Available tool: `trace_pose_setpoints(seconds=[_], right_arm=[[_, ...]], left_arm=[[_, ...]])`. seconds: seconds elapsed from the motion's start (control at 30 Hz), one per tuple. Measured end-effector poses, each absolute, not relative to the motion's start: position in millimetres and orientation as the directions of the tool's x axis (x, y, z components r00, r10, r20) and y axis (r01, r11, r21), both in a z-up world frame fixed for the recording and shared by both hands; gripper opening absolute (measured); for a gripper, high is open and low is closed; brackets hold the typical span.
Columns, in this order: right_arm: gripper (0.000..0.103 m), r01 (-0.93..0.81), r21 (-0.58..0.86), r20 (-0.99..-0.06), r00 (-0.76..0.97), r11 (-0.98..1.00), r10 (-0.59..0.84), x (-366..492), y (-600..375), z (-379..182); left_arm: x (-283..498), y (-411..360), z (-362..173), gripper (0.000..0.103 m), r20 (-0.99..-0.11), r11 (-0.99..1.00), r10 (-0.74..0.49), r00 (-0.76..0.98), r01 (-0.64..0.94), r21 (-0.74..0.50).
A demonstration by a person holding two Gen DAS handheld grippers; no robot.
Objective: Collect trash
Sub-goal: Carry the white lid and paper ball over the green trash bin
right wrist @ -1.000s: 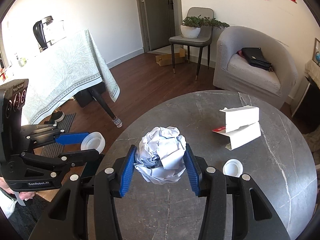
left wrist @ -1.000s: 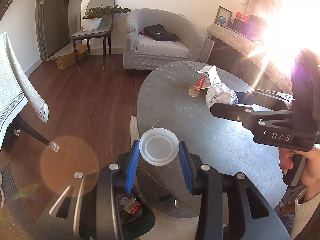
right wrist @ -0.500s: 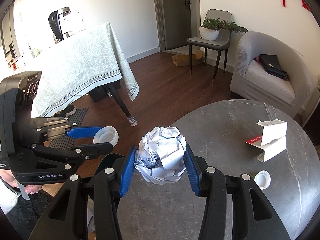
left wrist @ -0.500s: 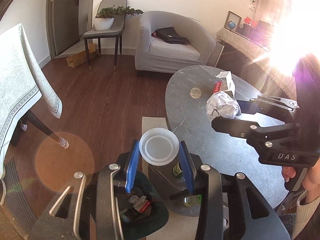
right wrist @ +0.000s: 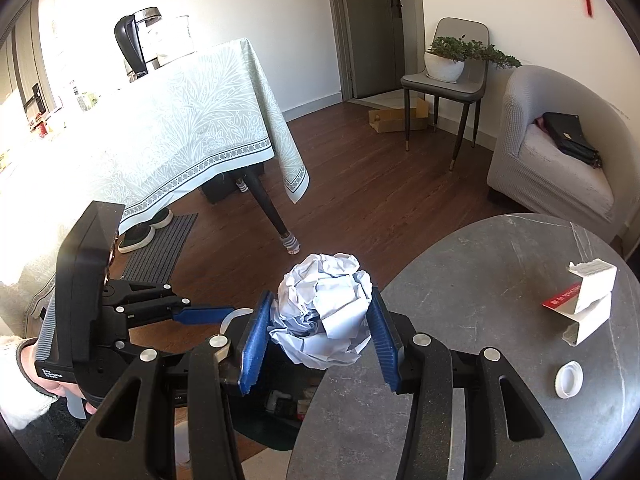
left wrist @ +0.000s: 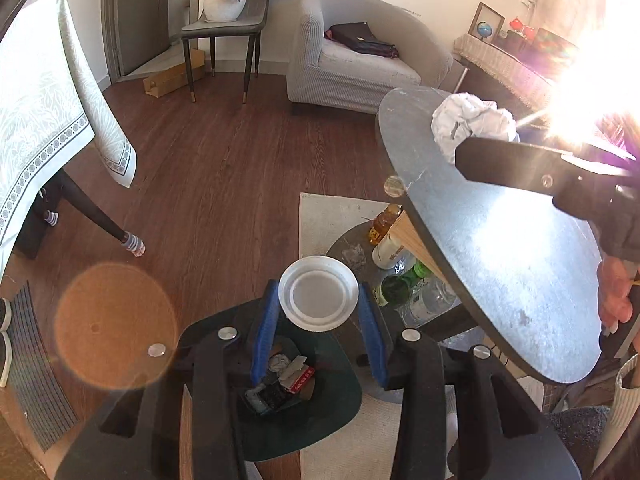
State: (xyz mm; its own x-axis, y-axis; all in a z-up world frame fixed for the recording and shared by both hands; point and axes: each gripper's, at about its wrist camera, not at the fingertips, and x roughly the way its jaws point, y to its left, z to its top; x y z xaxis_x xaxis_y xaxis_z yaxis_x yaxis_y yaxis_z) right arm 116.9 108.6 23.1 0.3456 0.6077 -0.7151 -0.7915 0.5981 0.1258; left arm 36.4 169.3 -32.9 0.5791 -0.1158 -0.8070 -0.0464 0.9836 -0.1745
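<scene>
My left gripper [left wrist: 319,312] is clamped rim-to-rim on the light, stiff plastic lid [left wrist: 318,293] above the bin [left wrist: 332,384], while my right gripper [right wrist: 320,340] squeezes the soft, springy paper ball [right wrist: 324,310] beside it.

This is a lived-in home, a sitting and dining room in one. Ahead of the tools stands a grey armchair [left wrist: 360,60] with a dark bag on it, beside it a chair bearing a potted plant [right wrist: 448,60]. To their left is a dining table under a patterned cloth [right wrist: 180,128]; dark wood flooring [left wrist: 224,168] runs throughout, shoes [right wrist: 140,232] by a mat.
</scene>
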Motion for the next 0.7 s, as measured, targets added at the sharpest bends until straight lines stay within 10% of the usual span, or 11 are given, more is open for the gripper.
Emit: trace_pose_setpoints(seconds=[0.7], right_arm=[[0.048,-0.838,0.128,-0.801,0.228,0.531,0.553,96.5,167.6,-15.7]], left_arm=[[10.4,186.8,-111.6,0.042,-0.912,0.981,-0.140,0.385,-0.070,-0.181]])
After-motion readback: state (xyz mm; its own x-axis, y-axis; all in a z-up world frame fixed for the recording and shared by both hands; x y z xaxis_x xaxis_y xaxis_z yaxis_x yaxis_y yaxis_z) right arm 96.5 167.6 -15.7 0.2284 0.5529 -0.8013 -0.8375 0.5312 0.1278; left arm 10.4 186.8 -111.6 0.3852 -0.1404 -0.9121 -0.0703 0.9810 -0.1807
